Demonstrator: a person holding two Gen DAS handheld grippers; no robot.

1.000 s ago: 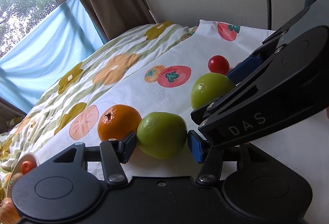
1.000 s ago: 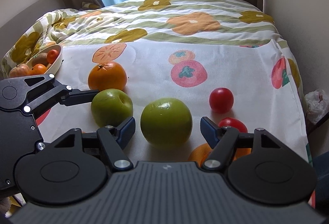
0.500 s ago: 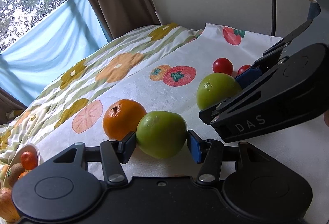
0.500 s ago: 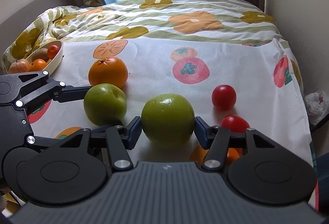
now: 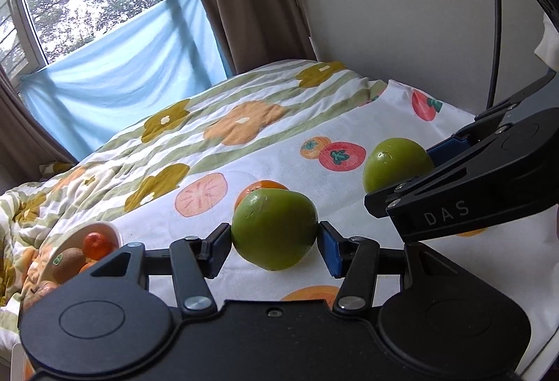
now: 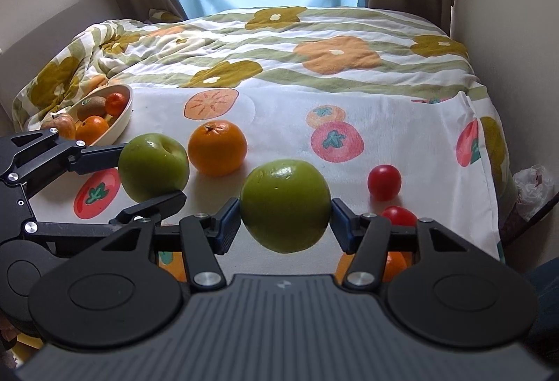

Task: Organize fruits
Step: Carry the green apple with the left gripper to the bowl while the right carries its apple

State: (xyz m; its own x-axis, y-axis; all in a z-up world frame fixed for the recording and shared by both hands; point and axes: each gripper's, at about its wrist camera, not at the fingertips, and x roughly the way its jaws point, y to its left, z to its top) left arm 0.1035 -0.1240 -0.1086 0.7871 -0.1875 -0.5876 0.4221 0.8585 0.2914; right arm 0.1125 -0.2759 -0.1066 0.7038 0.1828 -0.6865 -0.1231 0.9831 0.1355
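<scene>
My left gripper (image 5: 274, 246) is shut on a green apple (image 5: 274, 229) and holds it above the fruit-print cloth. My right gripper (image 6: 284, 222) is shut on a second green apple (image 6: 284, 206), also lifted. In the right wrist view the left gripper's apple (image 6: 153, 166) shows at the left; in the left wrist view the right gripper's apple (image 5: 396, 164) shows at the right. An orange (image 6: 217, 148) lies on the cloth between them. Two red tomatoes (image 6: 384, 181) (image 6: 398, 215) lie to the right.
A white bowl (image 6: 125, 113) with kiwi, oranges and an apple sits at the left on the cloth; it also shows in the left wrist view (image 5: 108, 229). Another orange (image 6: 394, 264) lies under the right gripper. A wall and a cable stand at the right; the bed's right edge drops off.
The right gripper closed onto its green apple. Both grippers have risen with their apples off the cloth, and the left one has drawn away from the orange.
</scene>
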